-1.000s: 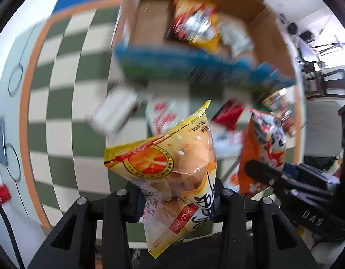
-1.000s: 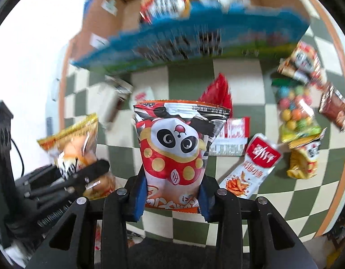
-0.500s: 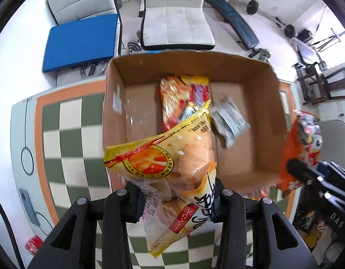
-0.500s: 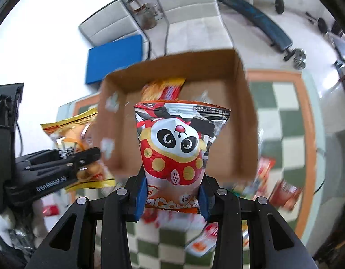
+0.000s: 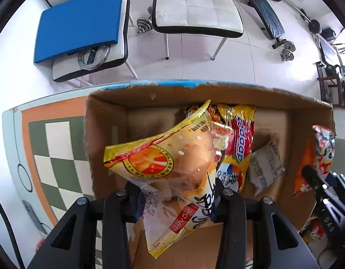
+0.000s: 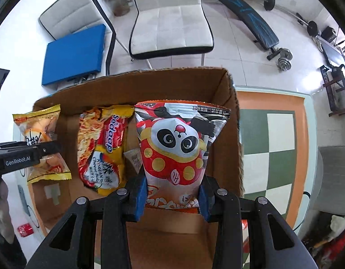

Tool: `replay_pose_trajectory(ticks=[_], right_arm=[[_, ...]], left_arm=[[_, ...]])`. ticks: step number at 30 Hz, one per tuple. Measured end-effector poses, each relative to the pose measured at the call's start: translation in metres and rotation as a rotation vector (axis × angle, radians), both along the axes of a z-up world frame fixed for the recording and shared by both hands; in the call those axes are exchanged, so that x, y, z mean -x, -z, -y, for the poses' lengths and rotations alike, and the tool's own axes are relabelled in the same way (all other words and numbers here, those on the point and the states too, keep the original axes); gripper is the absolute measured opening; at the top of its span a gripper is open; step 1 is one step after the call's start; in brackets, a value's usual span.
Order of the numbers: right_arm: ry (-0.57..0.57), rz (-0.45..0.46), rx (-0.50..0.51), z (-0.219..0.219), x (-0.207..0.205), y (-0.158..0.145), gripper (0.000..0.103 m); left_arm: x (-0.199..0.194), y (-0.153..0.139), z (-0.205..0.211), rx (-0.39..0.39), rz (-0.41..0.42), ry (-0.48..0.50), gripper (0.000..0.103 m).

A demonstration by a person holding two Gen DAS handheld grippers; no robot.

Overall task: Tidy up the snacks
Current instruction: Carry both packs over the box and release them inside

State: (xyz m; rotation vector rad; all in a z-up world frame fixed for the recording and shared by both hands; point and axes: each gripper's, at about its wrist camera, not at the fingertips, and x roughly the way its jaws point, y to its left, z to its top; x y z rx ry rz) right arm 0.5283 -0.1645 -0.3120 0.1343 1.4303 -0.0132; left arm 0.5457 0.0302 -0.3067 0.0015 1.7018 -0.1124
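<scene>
Two handheld grippers point down over an open cardboard box (image 6: 230,121). Part of the box floor is hidden behind the held packets, and a small grey packet (image 5: 265,167) inside has print too small to read. The left gripper (image 5: 175,198) has a yellow snack packet (image 5: 170,165) between its pads, with its jaws easing apart; the packet's lower end is clear film showing pale contents. In the right view this packet hangs at the box's left wall. The right gripper (image 6: 173,196) is clamped on a red and white packet with a cartoon panda face (image 6: 179,148), above the box's right half. A yellow and red noodle packet (image 6: 103,148) lies on the box floor. The box sits on a table with a green and white checked top (image 6: 275,139) edged in orange. Beyond stand white padded chairs (image 6: 170,22), a blue pad (image 5: 80,20) and dumbbells (image 6: 284,59) on a pale tiled floor.
</scene>
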Motion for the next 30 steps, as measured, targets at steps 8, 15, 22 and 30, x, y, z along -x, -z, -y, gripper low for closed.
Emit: replay_pose_trajectory(ticks=[8, 15, 22, 30], right_arm=[[0.010, -0.037, -0.013, -0.001, -0.010, 0.017, 0.046], [0.021, -0.043, -0.023, -0.005, -0.013, 0.013, 0.089], [0.019, -0.023, -0.011, -0.013, -0.004, 0.000, 0.093], [0.039, 0.041, -0.083, -0.017, 0.025, -0.029, 0.095]], left_arm=[[-0.007, 0.006, 0.000, 0.002, 0.003, -0.010, 0.061], [-0.009, -0.005, -0.003, -0.003, 0.045, -0.021, 0.086], [0.006, -0.032, 0.005, 0.023, 0.098, 0.031, 0.086], [0.057, -0.088, 0.019, 0.051, 0.276, 0.086, 0.087]])
